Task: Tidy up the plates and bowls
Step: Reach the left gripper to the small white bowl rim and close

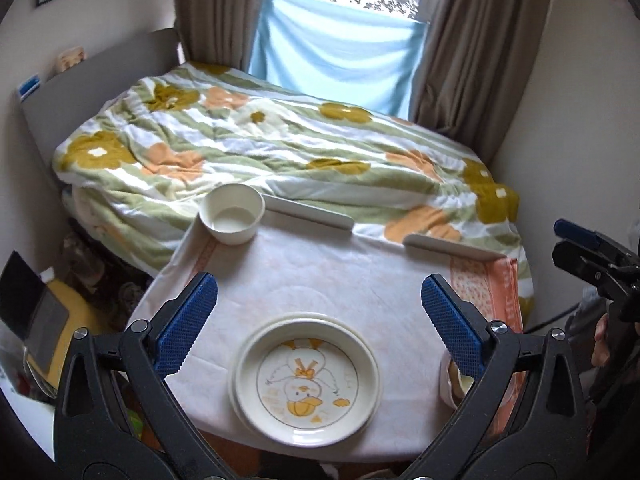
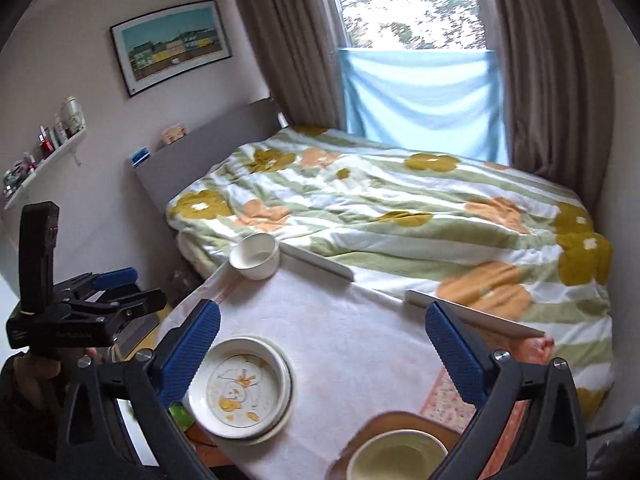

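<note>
Hovering above the bench (image 1: 320, 272), left gripper (image 1: 320, 320) and right gripper (image 2: 322, 354) both have jaws wide with nothing between them. Stacked plates (image 1: 306, 376) at the near edge; top one cream, printed with an orange-and-yellow duck. Plain white bowl (image 1: 232, 213) at the far left corner. Second cream bowl (image 2: 396, 454) on a brown tray (image 2: 404, 422) near the right corner.

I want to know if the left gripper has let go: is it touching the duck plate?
Apart. The left wrist view shows the left gripper open, its blue pads standing wide, with bare tablecloth between them and the duck plate.
</note>
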Tool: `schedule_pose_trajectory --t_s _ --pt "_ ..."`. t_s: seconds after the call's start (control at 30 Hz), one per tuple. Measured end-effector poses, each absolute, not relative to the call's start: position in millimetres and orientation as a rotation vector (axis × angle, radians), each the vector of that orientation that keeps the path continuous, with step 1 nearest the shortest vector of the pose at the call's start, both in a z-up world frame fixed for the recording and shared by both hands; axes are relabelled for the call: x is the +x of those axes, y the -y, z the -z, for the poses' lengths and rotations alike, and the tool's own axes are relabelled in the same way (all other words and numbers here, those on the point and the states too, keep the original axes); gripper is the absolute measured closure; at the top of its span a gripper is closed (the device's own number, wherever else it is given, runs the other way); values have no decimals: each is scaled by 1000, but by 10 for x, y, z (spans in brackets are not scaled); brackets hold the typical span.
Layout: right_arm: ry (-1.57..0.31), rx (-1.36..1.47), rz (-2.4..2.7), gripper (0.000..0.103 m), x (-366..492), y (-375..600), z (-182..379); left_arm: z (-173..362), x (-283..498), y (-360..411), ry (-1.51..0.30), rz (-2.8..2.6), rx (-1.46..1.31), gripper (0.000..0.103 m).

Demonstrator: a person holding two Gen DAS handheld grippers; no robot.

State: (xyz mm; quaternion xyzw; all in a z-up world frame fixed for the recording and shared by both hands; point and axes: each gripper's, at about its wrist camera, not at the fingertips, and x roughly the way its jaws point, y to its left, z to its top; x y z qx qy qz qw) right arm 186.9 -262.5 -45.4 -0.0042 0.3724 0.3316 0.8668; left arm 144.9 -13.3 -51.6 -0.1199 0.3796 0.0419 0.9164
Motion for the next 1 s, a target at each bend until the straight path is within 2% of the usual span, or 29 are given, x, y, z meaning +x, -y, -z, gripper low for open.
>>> schedule_pose_trajectory --t_s 0.2,0.37,0.4,0.47,0.53,0.63,0.8,0.9,0.97,1.0 --pt "-806 -81 -737 1 2399 1766 455 682 1819 -719 -805 -142 -408 1" --pt "-1001 -91 -778 2 3052 993 971 1214 2320 -1329 -879 -165 -569 5" --pt "-1041 -94 -780 2 3190 846 1121 1375 2424 -1422 -899 -163 -604 10" --pt "-1111 -109 -777 17 3456 566 1449 1698 2632 -1552 -946 -156 -655 21" --pt "-1183 -115 -784 27 3690 295 1798 2013 2827 -1661 -991 -156 -691 37" --pt "-1274 -116 -789 37 3924 4 2254 2411 3077 -1808 -1038 -152 -731 48" --pt "-1348 -111 -806 48 4099 -298 2651 2767 3383 -1941 -1071 -145 -744 53" --pt "-1368 -118 -815 56 4172 -417 2782 2864 3502 -1968 -1091 -137 -729 70" --pt "-1377 -119 -818 68 4206 -460 2831 2901 3530 -1980 -1097 -136 -729 75" --pt "-1380 -121 -819 70 4215 -471 2849 2904 3530 -1979 -1100 -144 -723 79"
